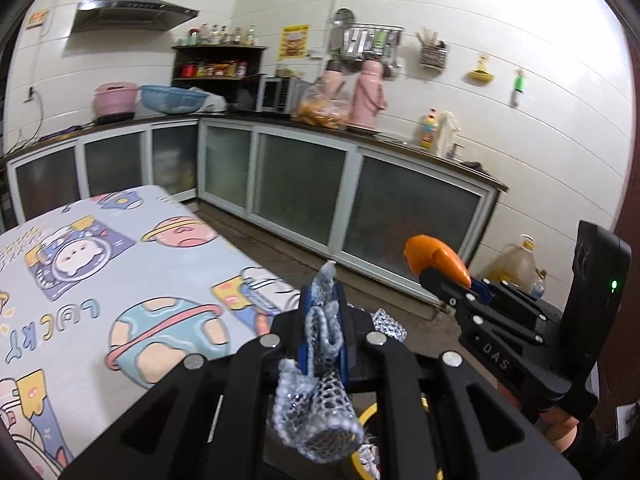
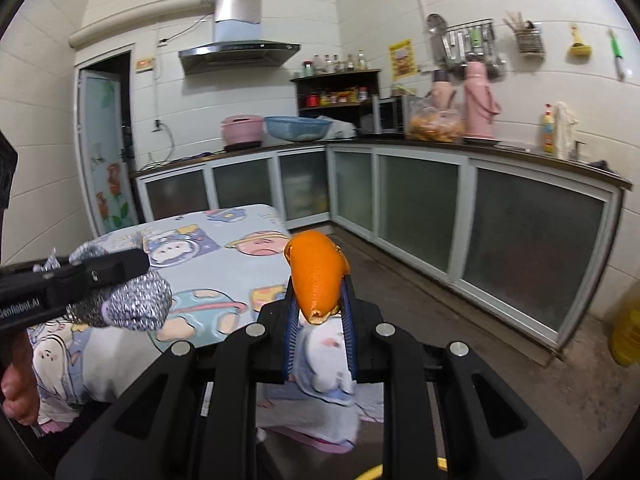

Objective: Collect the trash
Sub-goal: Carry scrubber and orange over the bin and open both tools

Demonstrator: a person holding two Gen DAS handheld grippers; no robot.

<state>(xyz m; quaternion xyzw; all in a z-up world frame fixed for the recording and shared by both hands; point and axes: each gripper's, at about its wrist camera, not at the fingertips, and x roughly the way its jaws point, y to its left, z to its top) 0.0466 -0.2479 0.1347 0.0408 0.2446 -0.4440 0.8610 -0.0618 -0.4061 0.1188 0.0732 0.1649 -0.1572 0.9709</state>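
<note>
Both sets of jaws are clamped on trash: the left gripper [image 1: 322, 320] pinches a crumpled piece of white foam fruit netting [image 1: 320, 392] between its blue pads, and the right gripper [image 2: 318, 312] squeezes a piece of orange peel [image 2: 316, 276] between its own. In the left wrist view the netting sticks up past the fingertips and hangs back in a bunched tube toward the camera, partly covering a yellow ring [image 1: 366, 416] below the gripper; what that ring belongs to cannot be told. The right gripper shows in that same view at the right, its peel [image 1: 434, 258] poking out from the tips, with a green light on the black housing behind it. In the right wrist view the left gripper comes in from the left edge, the netting [image 2: 132, 300] bulging under its black finger, and a person's hand [image 2: 18, 384] grips the handle below. Both grippers are held above the near corner of a table [image 1: 100, 280] covered in a cartoon-print cloth with planets and astronaut animals. Beyond the table an L-shaped kitchen counter [image 2: 440, 146] with frosted cabinet doors carries two pink flasks [image 2: 478, 106], a blue basin [image 2: 298, 127] and a bag of orange-coloured food [image 2: 434, 122].
</note>
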